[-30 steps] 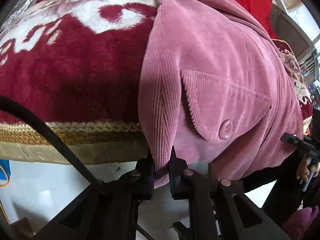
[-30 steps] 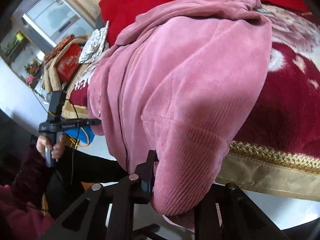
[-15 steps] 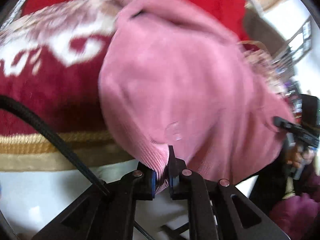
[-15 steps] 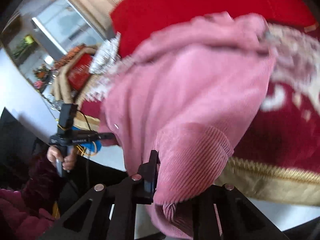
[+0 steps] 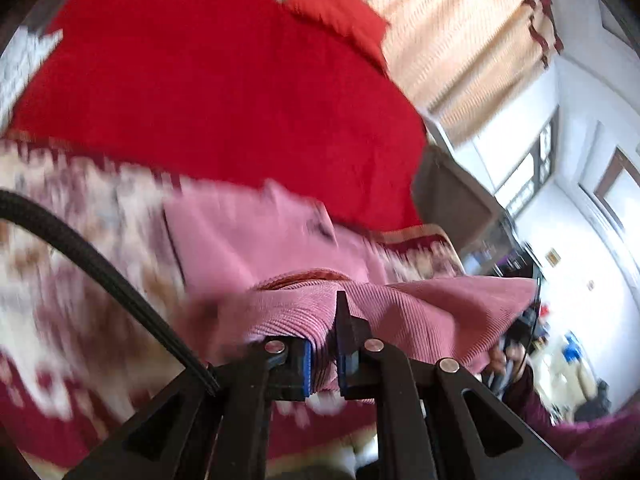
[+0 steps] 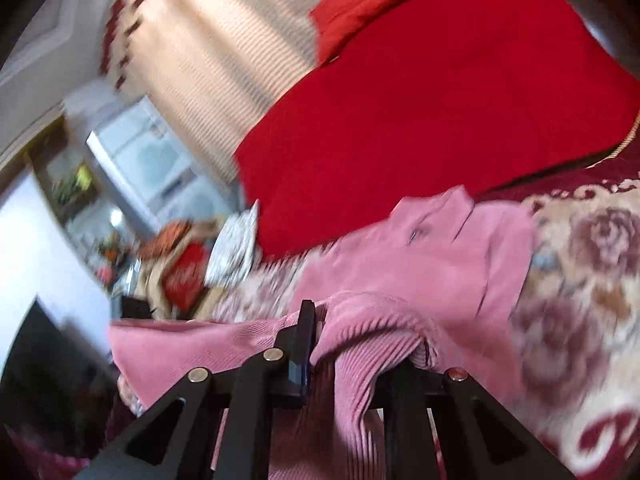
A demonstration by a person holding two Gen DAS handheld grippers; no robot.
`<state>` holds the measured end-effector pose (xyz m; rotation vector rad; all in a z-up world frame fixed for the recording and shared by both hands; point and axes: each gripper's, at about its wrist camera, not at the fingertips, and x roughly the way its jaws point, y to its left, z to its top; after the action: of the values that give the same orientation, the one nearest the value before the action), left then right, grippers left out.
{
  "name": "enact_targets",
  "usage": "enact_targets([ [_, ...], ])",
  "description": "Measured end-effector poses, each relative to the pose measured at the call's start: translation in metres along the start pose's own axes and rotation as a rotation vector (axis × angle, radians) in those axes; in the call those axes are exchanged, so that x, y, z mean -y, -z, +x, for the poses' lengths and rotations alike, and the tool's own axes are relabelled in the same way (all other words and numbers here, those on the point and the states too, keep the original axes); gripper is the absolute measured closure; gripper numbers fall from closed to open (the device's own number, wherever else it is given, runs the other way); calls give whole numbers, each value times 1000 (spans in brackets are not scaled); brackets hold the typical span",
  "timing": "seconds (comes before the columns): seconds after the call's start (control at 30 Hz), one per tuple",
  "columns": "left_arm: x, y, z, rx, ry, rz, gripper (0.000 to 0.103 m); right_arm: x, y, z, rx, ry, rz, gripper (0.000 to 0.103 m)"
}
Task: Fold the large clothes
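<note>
Over the flowered bed blanket (image 5: pixel 60 280), the left tool (image 5: pixel 324 356) pinches one bottom corner of the pink corduroy jacket (image 5: pixel 256 248), and the right tool (image 6: pixel 320 356) pinches the other corner, its pads pressed tight on the ribbed cloth. The jacket's collar end lies flat on the blanket, just in front of the big red pillow (image 6: pixel 440 100), while the held hem hangs lifted above the blanket. I think the fold-over step is in hand; next, both tools should carry the hem toward the pillow together, keep it level, and lay it on the collar end.
</note>
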<state>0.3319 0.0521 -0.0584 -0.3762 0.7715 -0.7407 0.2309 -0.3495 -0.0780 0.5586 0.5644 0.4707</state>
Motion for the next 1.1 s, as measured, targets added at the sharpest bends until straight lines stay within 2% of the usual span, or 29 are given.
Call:
enact_targets([
  [0.07, -7, -25, 9, 32, -29, -16, 94, 27, -25, 14, 39, 11, 71, 90],
  [0.17, -31, -54, 55, 45, -108, -56, 94, 79, -57, 43, 64, 2, 211, 90],
  [0.27, -50, -62, 102, 25, -209, -74, 94, 119, -74, 87, 56, 17, 304, 90],
  [0.4, -83, -62, 154, -22, -309, -123, 92, 182, -78, 138, -4, -1, 524, 86],
  [0.5, -107, -61, 164, -32, -304, -235, 90, 218, -72, 160, -44, -65, 702, 86],
  [0.57, -127, -67, 158, -15, -256, -319, 88, 229, -73, 163, -43, -111, 756, 85],
  [0.63, -134, -71, 161, 30, -235, -393, 80, 226, -78, 156, -7, -108, 730, 85],
  [0.7, -128, -72, 153, 77, -252, -409, 56, 224, -83, 143, 60, -132, 721, 81],
  [0.73, -120, -72, 146, 108, -290, -389, 49, 224, -83, 136, 89, -141, 726, 76],
  [0.77, -114, -72, 141, 133, -311, -369, 43, 224, -83, 126, 135, -130, 724, 46],
  [0.8, -101, -73, 131, 183, -343, -328, 37, 219, -83, 113, 193, -75, 702, 11],
  [0.87, -75, -73, 113, 259, -370, -262, 27, 207, -84, 98, 256, -10, 628, 9],
  [0.93, -57, -68, 105, 298, -379, -224, 23, 188, -90, 91, 226, -2, 528, 10],
  [1.0, -35, -59, 110, 237, -414, -173, 22, 161, -93, 89, 185, 33, 404, 18],
  [1.1, -10, -41, 129, 98, -437, -98, 22, 117, -84, 103, 36, 77, 226, 29],
])
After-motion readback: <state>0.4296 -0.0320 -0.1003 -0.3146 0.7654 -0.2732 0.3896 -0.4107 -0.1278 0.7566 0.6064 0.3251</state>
